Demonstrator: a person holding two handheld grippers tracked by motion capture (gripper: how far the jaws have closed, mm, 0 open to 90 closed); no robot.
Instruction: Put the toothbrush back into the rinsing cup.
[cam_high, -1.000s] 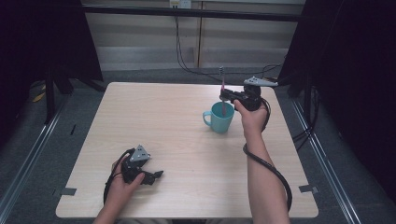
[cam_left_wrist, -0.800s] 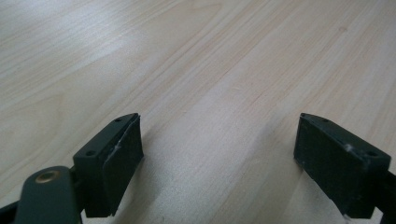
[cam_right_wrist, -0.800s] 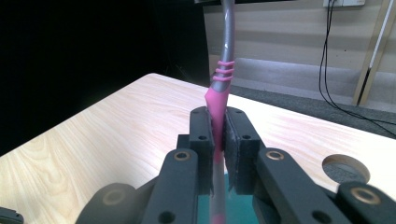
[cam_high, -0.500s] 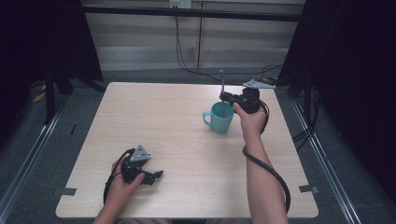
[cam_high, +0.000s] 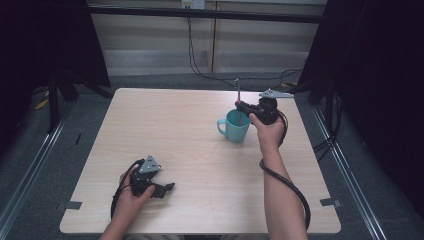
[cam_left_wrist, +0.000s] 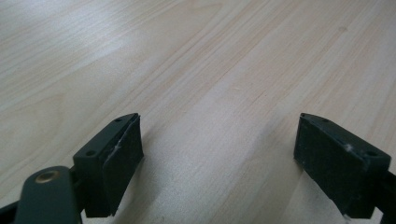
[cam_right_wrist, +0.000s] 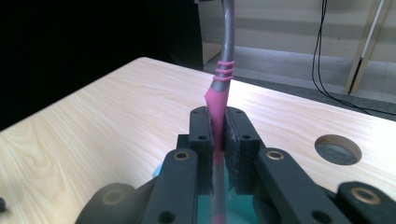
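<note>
A teal mug (cam_high: 234, 127) stands upright on the right half of the wooden table (cam_high: 175, 125). My right gripper (cam_high: 242, 106) hovers just above its rim, shut on a slim pink and grey utensil (cam_high: 238, 90) that stands upright with its lower end inside the mug. In the right gripper view the jaws (cam_right_wrist: 218, 135) clamp the pink part of the utensil (cam_right_wrist: 223, 60), and the teal mug (cam_right_wrist: 236, 207) shows beneath them. My left gripper (cam_high: 167, 189) rests on the table at the front left, and its jaws (cam_left_wrist: 233, 163) are open over bare wood.
A round cable hole (cam_right_wrist: 338, 149) is cut in the tabletop beyond the mug. Black cables (cam_high: 200, 65) hang behind the table's far edge. Dark curtains flank both sides.
The right gripper has lowered the utensil slightly into the mug. The left gripper has stayed where it was.
</note>
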